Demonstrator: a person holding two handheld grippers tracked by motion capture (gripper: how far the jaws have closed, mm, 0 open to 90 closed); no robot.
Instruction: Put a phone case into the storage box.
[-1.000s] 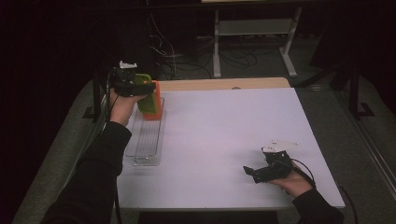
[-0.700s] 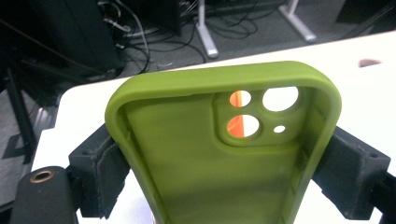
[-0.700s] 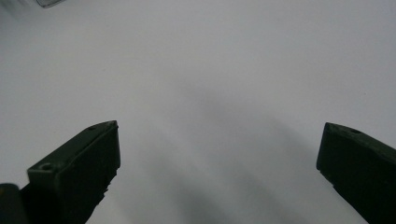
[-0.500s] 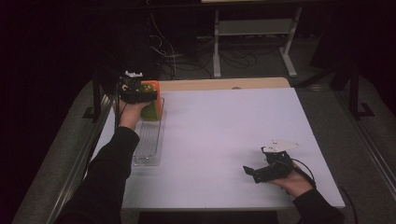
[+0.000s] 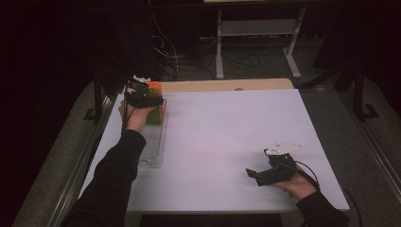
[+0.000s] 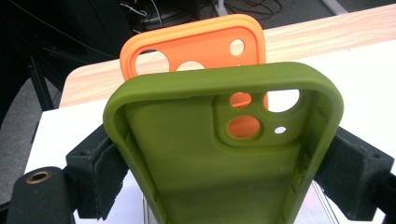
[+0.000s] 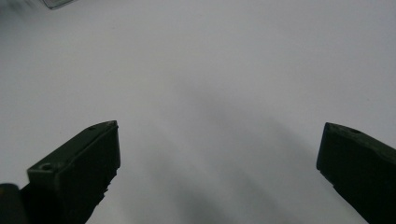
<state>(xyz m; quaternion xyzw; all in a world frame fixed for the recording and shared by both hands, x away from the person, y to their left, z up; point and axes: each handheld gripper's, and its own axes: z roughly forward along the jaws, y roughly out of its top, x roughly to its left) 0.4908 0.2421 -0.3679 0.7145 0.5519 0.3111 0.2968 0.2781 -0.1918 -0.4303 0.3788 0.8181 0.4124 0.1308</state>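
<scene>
The white table (image 5: pixel 227 142) is carrying a clear rack (image 5: pixel 152 142), probably wire. The left gripper (image 6: pixel 224 154) is pinching the green phone case (image 6: pixel 219 158), its jaws having just been opening slightly, in front of the orange phone case (image 6: pixel 196 44). The right gripper (image 5: pixel 257 176) is resting with jaws spread, holding nothing.

In the high view the table (image 5: pixel 222 142) takes up the middle of the frame, with a rack (image 5: pixel 153 146) along its left edge. At the rack's upper end, in the upper left of the frame, the left gripper (image 5: pixel 151 99) has one phone case (image 6: pixel 224 163) between its jaws; a second phone case (image 6: pixel 196 46) stands just behind it, farther up the frame. The right gripper (image 5: pixel 253 174) sits in the lower right, on the tabletop, well apart from the rack.
</scene>
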